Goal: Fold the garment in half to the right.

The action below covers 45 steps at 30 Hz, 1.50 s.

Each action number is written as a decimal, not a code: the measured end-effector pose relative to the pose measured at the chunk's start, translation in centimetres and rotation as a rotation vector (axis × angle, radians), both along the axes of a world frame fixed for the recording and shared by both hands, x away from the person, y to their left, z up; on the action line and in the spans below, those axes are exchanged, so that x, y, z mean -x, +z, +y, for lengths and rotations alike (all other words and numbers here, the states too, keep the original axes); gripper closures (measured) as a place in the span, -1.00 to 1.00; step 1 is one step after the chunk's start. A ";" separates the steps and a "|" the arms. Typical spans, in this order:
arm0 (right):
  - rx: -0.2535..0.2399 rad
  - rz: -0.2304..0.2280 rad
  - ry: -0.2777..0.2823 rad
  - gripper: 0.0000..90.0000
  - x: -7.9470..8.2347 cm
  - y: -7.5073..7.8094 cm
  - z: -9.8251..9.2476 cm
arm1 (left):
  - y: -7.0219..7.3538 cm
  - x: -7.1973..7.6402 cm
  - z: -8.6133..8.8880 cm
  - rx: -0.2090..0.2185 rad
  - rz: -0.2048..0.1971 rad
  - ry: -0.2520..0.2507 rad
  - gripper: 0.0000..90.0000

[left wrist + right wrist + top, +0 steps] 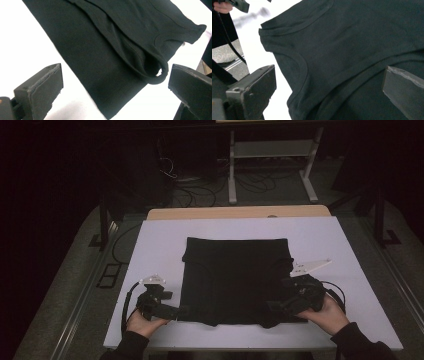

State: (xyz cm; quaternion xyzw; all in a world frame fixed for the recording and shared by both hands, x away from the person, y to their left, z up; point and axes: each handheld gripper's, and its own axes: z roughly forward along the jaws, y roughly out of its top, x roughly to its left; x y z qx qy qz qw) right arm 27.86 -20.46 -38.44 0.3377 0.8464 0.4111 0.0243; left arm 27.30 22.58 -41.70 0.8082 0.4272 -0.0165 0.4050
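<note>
In the high view the near right corner of the black garment (235,280) lies hidden under the right gripper (280,307), and its near left corner is partly covered by the left gripper (172,311). The person's sleeves are cut off by the bottom edge there. In the left gripper view the garment runs off the top edge, and the right-hand jaw is cut by the right edge. In the right gripper view the garment runs past the top, right and bottom edges, and the other gripper in the top left corner is blurred and cropped.
</note>
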 end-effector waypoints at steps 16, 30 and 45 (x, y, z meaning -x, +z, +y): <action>0.016 -0.048 0.035 -1.00 -3.1 1.2 2.3 | -0.6 -0.2 0.3 -0.004 0.041 0.034 -1.00; 0.033 -0.069 0.051 -1.00 -5.7 1.6 4.4 | -1.1 -0.3 0.2 0.003 0.139 0.013 -0.95; 0.025 -0.075 0.052 -1.00 -7.5 1.3 6.3 | -1.3 -0.1 -0.3 -0.003 0.197 -0.004 -0.69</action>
